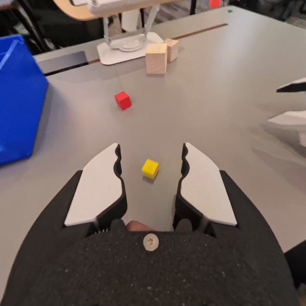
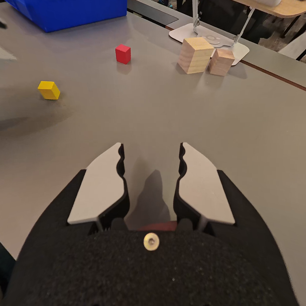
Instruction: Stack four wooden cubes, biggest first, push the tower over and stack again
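In the left wrist view the left gripper (image 1: 151, 145) hangs over the grey table (image 1: 215, 115), tilted down, jaws spread wide and holding nothing, the yellow cube (image 1: 150, 168) lying on the table between them untouched; the red cube (image 1: 122, 100) sits farther on, the big wooden cube (image 1: 156, 58) and smaller wooden cube (image 1: 173, 49) touch near the far edge by a white stand (image 1: 122, 51), and a blue box (image 1: 18, 99) stands at the left edge. In the right wrist view the right gripper (image 2: 151, 144) hovers with jaws equally wide and empty over bare table (image 2: 165, 107); here the yellow cube (image 2: 49, 90) lies well off to the left, the red cube (image 2: 123, 53) and both wooden cubes (image 2: 195, 55) (image 2: 221, 61) ahead.
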The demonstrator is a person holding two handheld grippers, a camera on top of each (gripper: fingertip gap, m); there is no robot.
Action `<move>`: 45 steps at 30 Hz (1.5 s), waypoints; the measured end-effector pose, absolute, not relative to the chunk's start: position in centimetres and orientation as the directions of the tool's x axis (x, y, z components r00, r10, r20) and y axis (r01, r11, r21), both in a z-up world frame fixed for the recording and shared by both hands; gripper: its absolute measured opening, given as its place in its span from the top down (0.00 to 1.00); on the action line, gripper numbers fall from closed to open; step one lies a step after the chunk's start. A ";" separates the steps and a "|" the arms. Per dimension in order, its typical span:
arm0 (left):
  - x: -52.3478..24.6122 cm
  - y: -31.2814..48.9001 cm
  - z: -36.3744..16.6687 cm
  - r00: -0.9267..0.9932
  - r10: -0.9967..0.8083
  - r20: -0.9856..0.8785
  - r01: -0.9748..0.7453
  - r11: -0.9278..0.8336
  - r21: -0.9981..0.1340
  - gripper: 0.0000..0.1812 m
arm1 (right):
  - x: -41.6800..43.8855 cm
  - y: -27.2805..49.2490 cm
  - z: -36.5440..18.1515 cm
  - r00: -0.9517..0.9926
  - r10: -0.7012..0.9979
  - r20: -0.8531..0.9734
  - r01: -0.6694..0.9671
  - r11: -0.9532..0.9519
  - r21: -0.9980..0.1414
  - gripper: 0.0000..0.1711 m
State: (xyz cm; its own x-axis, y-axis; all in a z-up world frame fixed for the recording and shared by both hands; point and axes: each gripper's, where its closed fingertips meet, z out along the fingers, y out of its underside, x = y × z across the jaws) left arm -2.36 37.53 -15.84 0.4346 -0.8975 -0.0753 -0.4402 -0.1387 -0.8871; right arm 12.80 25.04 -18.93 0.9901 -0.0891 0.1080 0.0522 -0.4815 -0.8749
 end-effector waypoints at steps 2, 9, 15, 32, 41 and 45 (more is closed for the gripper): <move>1.4 38.4 -14.7 0.379 -0.923 -0.070 -0.504 -0.142 -0.852 0.59 | 13.1 25.1 -18.8 0.991 -0.091 0.102 0.046 -0.480 -0.876 0.63; 18.4 44.7 -16.4 0.255 -0.962 -0.100 -0.787 -0.147 -0.599 0.58 | 13.6 25.2 -18.3 0.992 -0.075 0.102 0.055 -0.473 -0.879 0.63; 24.7 49.0 -20.6 0.296 -0.953 -0.065 -0.889 -0.250 -0.384 0.55 | 13.6 24.9 -18.9 0.996 -0.056 0.074 0.038 -0.484 -0.874 0.64; 17.8 42.3 -17.0 -0.402 -0.909 -0.114 -0.834 0.414 -0.365 0.67 | 13.1 24.3 -18.9 0.998 -0.027 0.058 0.037 -0.492 -0.870 0.66; 12.2 39.2 -20.2 -0.569 -0.813 -0.123 -0.748 0.574 -0.333 0.67 | 11.8 24.6 -18.9 0.996 0.001 0.093 0.081 -0.500 -0.862 0.66; 11.9 38.3 -21.4 -0.589 -0.802 -0.102 -0.735 0.584 -0.344 0.67 | 12.0 24.5 -19.1 0.996 -0.004 0.094 0.079 -0.508 -0.857 0.66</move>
